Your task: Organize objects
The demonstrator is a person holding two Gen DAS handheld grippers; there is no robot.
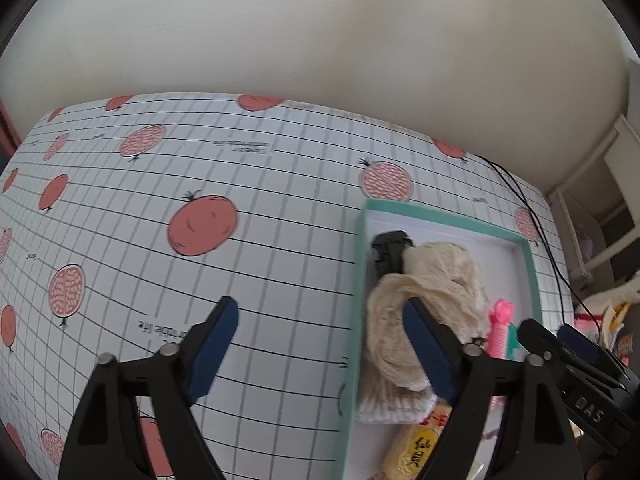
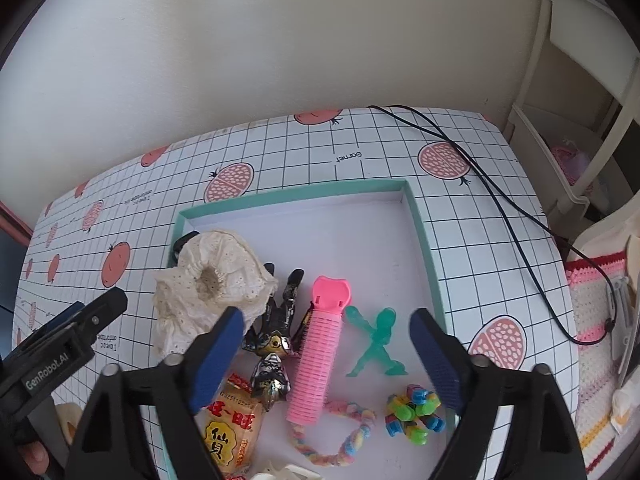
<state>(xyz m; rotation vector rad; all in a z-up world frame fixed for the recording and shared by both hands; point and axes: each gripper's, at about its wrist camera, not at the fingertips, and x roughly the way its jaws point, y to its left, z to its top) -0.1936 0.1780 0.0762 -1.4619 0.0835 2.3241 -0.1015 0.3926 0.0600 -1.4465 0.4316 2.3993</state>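
Note:
A shallow teal-rimmed box (image 2: pixel 300 196) lies on the table. Inside are a pink hair roller (image 2: pixel 320 356), a green figure (image 2: pixel 376 340), a black-and-gold figure (image 2: pixel 274 354), a cluster of coloured beads (image 2: pixel 414 412), a pastel braided loop (image 2: pixel 348 440) and a yellow snack packet (image 2: pixel 230 436). A cream lace cloth (image 2: pixel 208 292) spills over the box's left wall and partly covers a black clip (image 1: pixel 390 252). My right gripper (image 2: pixel 328 314) hangs open above the roller and figures, touching nothing. My left gripper (image 1: pixel 320 304) is open astride the left wall of the box (image 1: pixel 440 212), one finger over the cloth (image 1: pixel 424 304).
The tablecloth (image 1: pixel 240 160) is a white grid printed with pomegranates. A black cable (image 2: pixel 520 220) runs across the table's right side. A white shelf unit (image 2: pixel 580 80) and a striped crocheted cloth (image 2: pixel 592 320) lie beyond the right edge. A plain wall stands behind.

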